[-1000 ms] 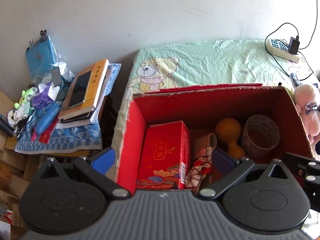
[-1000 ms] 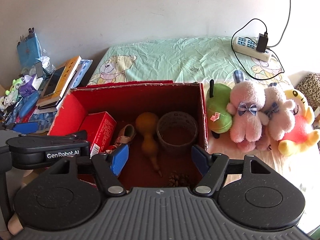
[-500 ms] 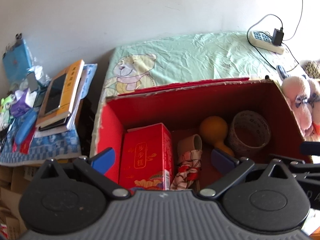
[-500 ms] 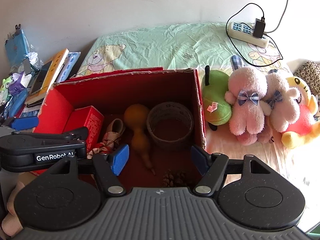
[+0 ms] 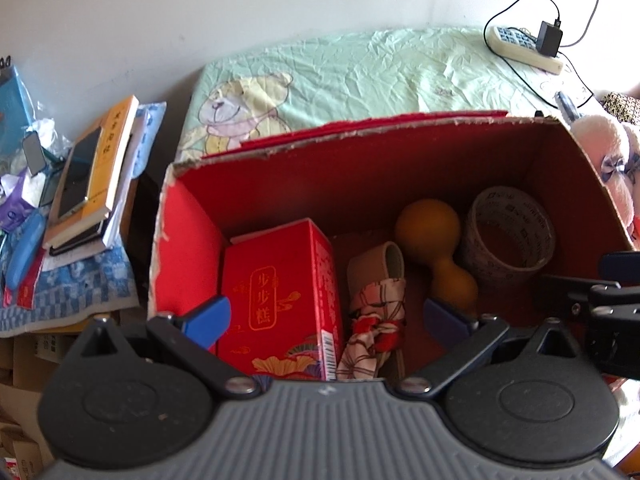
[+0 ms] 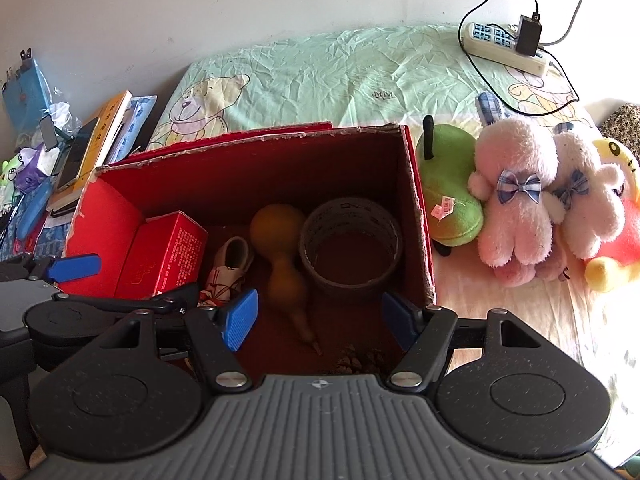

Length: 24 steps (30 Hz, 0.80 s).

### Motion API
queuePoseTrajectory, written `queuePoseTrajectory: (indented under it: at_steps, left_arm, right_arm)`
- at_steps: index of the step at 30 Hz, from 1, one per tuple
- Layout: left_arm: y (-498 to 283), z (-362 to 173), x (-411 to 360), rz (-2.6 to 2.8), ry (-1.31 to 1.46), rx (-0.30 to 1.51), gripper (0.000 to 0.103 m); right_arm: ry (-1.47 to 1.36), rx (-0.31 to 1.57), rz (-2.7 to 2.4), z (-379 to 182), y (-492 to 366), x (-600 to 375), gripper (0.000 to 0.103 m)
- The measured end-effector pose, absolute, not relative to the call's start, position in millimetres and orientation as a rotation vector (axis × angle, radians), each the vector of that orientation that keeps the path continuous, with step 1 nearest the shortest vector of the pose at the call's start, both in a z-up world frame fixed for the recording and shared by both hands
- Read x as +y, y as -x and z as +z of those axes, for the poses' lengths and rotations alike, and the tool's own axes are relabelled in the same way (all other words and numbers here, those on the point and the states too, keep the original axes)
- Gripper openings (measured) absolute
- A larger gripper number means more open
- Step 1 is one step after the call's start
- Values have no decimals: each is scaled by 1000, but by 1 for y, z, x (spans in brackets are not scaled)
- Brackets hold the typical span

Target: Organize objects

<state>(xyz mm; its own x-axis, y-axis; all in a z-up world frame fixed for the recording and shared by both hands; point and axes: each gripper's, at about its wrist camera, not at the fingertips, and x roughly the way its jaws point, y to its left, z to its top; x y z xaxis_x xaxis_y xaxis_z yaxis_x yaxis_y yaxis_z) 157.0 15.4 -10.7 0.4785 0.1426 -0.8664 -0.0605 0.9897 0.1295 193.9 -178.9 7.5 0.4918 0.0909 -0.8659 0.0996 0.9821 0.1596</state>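
A red cardboard box (image 5: 360,148) (image 6: 256,148) stands on the bed. Inside lie a red carton (image 5: 276,296) (image 6: 164,252), a small patterned shoe (image 5: 376,280) (image 6: 228,264), an orange gourd (image 5: 436,240) (image 6: 280,248), a tape roll (image 5: 508,236) (image 6: 348,248) and a pine cone (image 6: 356,360). My left gripper (image 5: 326,320) hangs open over the box's near edge, above the carton and shoe. My right gripper (image 6: 320,318) is open over the gourd and tape, holding nothing. Each gripper shows at the edge of the other's view.
Plush toys lie right of the box: a green one (image 6: 452,196), a pink one (image 6: 516,196) and a yellow one (image 6: 616,220). A power strip (image 6: 504,44) with a cable sits at the back right. Books (image 5: 92,172) and clutter crowd a side table on the left.
Both grippers have moved closer to the box, so its contents fill more of both views. Both stay open and nothing inside the box has moved.
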Motion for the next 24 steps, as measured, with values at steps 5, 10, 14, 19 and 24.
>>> queuePoseTrajectory:
  at_steps: [5,10,14,19,24]
  left_arm:
    - [-161,-15,14,129,-87,1076,102]
    - [-162,-16,12,146,-95,1081,102]
    - [-163,-17,13,158,-82,1084,102]
    - [-162,-16,12,174,-83,1079,102]
    - [-161,-15,11,191,-90,1074,102]
  right_arm:
    - [-207,1076,-10,2,-197,-182,70]
    - [-218,1076,-8,0,-200,-182,68]
    - [-214,1078,-2,-2,-201,-182,67]
    - [-206,1073,4,-2,-201,-182,65]
    - [-211,1067,9,-2,-200,-184,62]
